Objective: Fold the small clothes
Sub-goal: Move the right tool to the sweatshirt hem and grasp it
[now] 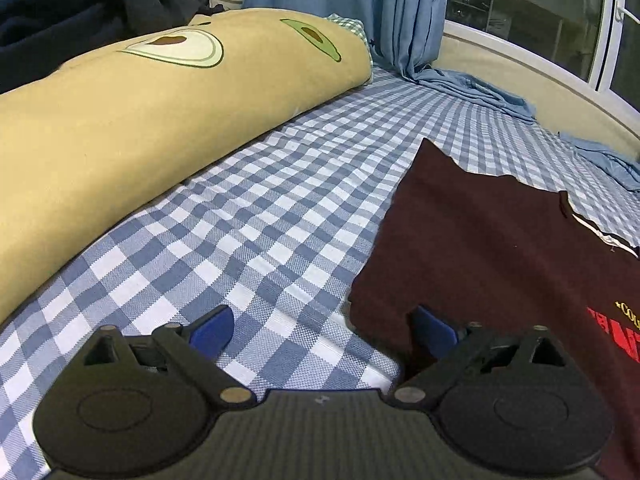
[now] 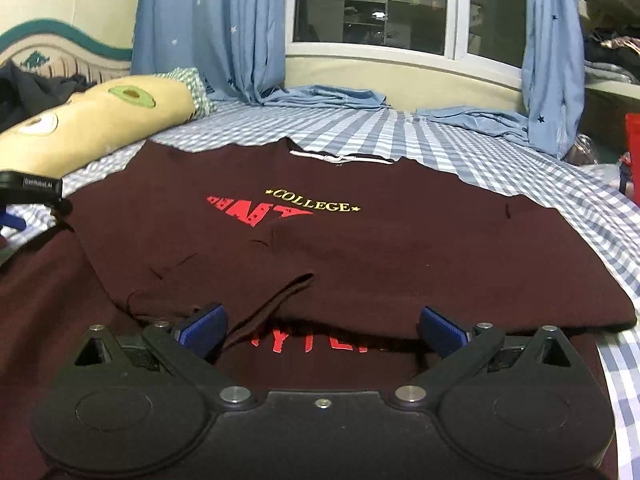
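Left claw (image 1: 322, 330): jaws wide apart, nothing between them; its blue pads (image 1: 212, 330) hang over the checked bedsheet (image 1: 256, 216), and the right-hand pad sits above the edge of the maroon T-shirt (image 1: 492, 248).
Right claw (image 2: 322, 326): jaws wide apart, empty, poised over the near fold of the shirt without pressing on it.
T-shirt (image 2: 360, 248): spread flat on the bed, lower part folded up over the chest so that the red print and the yellow word COLLEGE are half covered; white neck tape faces the window (image 2: 372, 4).
Other claw seen from the right wrist: a black body with a blue tip (image 2: 30, 192) at the shirt's left edge.
Bedsheet: blue and white check, bare to the left of the shirt.
Pillow (image 1: 120, 128): long, yellow, avocado print, lying well left of the shirt.
Curtains (image 2: 208, 28): blue with stars, hems pooled on the bed's far side.
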Demonstrator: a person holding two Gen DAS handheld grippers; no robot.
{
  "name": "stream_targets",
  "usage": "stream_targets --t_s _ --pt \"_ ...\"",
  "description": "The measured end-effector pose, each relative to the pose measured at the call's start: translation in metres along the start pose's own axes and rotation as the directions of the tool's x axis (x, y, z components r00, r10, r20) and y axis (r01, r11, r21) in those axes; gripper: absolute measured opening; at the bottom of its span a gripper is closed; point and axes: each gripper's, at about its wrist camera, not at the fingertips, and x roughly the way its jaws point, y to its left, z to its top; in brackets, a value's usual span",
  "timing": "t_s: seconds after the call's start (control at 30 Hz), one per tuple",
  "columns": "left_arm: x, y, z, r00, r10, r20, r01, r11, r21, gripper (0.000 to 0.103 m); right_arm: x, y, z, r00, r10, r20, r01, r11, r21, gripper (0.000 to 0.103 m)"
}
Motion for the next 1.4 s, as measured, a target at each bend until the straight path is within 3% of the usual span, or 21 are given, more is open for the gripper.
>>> stream_targets --t_s 0.27,0.37,0.67,0.77,0.87,1.0,1.2,1.4 --pt "-0.067 0.013 -0.019 1.000 -0.015 0.023 0.014 0.999 0.036 0.102 -0.074 -0.036 -0.031 0.995 0.021 0.097 -0.025 0.999 0.047 0.103" --pt "-0.105 0.020 -0.036 0.998 -0.028 0.057 0.025 0.998 0.062 0.102 -0.101 -0.048 -0.052 0.997 0.022 0.074 -0.023 1.000 0.008 0.103" --pt "-0.206 0.034 -0.113 0.989 -0.109 0.104 0.090 0.980 0.176 0.102 -0.165 -0.083 -0.123 0.991 -0.133 -0.025 0.132 0.991 -0.035 0.103" --pt "-0.230 0.038 -0.138 0.985 -0.130 0.114 0.102 0.970 0.221 0.102 -0.184 -0.085 -0.134 0.992 -0.127 -0.011 0.127 0.991 -0.040 0.103" --pt "-0.249 0.042 -0.160 0.981 -0.142 0.134 0.107 0.964 0.242 0.102 -0.197 -0.075 -0.144 0.989 -0.147 0.009 0.147 0.981 -0.123 0.103" --pt "-0.268 0.047 -0.182 0.976 -0.158 0.153 0.111 0.955 0.277 0.102 -0.210 -0.062 -0.155 0.995 -0.094 0.016 0.095 0.972 -0.214 0.103" --pt "-0.277 0.055 -0.198 0.979 -0.147 0.140 0.103 0.954 0.281 0.102 -0.207 -0.027 -0.176 0.995 -0.101 0.026 0.103 0.900 -0.424 0.103" --pt "-0.281 0.059 -0.201 0.979 -0.154 0.135 0.114 0.959 0.260 0.102 -0.184 0.007 -0.194 0.981 -0.169 0.091 0.189 0.775 -0.602 0.103"
